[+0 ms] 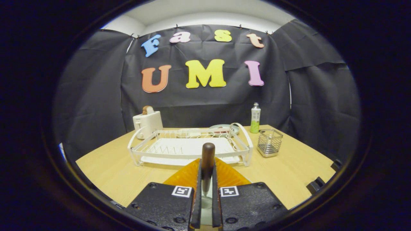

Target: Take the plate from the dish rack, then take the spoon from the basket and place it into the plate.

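Wooden counter (106,166) is carrying a white toaster (147,123) at its far left edge, then the empty white dish rack (189,147). Nearer, the claw (206,192) is pinching the spoon (207,160) upright, narrow, over the orange plate (188,175). A green bottle (255,118) and wire basket (269,142) are standing rightward.

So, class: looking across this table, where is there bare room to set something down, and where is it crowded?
Bare light wooden tabletop lies left of the white wire dish rack, and more to the right, past the square wire-mesh basket. Crowded: the back edge, with white toaster, pale plate and green bottle; and the front, where the gripper clamps a brown-handled spoon over an orange plate.
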